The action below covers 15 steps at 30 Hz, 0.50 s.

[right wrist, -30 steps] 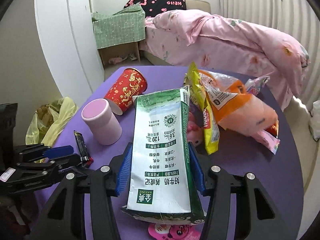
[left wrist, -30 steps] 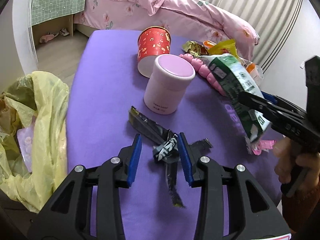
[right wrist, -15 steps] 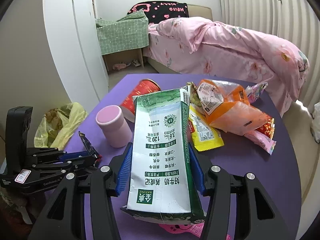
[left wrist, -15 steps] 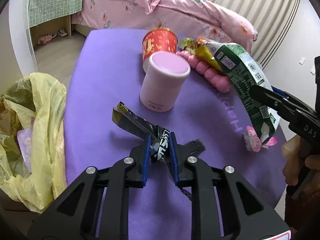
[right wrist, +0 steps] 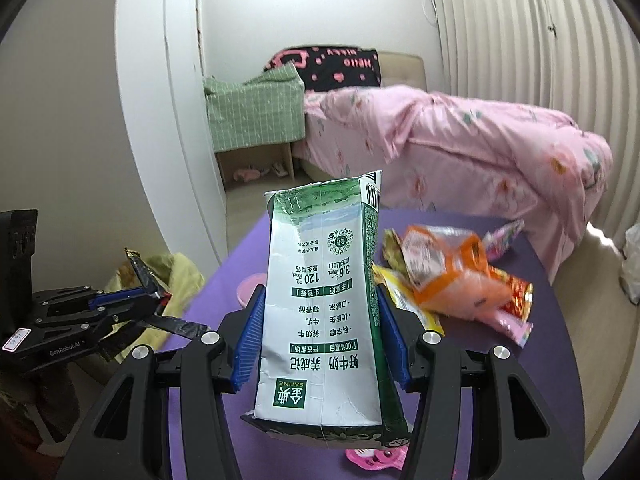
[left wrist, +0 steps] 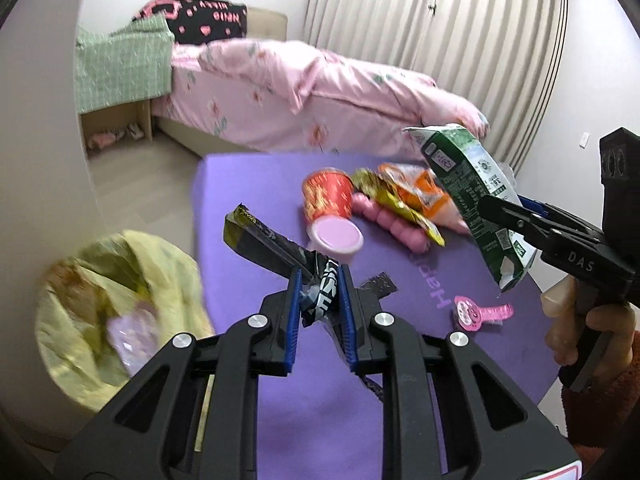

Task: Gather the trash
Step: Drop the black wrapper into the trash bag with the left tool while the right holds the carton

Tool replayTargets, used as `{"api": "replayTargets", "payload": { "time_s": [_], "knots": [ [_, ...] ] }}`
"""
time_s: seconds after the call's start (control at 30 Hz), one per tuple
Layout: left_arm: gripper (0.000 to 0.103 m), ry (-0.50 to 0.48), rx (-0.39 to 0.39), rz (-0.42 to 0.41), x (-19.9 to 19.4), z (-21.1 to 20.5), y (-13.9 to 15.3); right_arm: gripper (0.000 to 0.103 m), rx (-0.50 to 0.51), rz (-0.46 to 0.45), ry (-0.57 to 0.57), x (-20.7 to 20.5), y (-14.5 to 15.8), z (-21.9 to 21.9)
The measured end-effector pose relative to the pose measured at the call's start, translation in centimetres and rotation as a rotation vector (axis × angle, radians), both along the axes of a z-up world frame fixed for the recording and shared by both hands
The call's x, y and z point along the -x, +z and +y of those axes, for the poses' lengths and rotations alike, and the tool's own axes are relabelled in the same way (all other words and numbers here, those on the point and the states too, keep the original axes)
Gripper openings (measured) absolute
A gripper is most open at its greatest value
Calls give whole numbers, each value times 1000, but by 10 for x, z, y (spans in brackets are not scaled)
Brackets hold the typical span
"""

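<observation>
My left gripper is shut on a crumpled black snack wrapper and holds it above the purple table; it also shows in the right wrist view. My right gripper is shut on a green-and-white milk carton, held upright above the table; the carton also shows in the left wrist view. A yellow trash bag stands open on the floor left of the table.
On the table are a red paper cup, a pink lidded cup, a pink beaded toy, orange and yellow snack bags and a pink wrapper. A pink bed lies behind.
My left gripper closed on the black wrapper and lifted it off the table. My right gripper rose with the carton. Both views now sit higher above the table.
</observation>
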<state>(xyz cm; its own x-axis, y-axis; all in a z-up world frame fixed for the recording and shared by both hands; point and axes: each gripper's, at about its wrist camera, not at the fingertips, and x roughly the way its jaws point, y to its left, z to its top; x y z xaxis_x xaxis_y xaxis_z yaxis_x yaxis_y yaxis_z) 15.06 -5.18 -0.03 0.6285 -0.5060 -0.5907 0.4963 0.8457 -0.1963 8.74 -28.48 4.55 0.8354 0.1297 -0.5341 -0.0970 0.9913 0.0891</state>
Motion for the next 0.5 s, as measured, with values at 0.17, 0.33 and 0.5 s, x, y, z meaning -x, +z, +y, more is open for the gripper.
{"api": "replayTargets", "payload": {
  "time_s": [0.17,0.33,0.5],
  "knots": [
    [17,77,5,-35,-3,32,13,50,-27,-57,18,-3,22,20],
    [17,167,12,-26,-13,72,9,50,-35,-104,61,-11,37,52],
    [17,261,16,38,-29,110,-15,50,-36,-99,109,-30,32,91]
  ]
}}
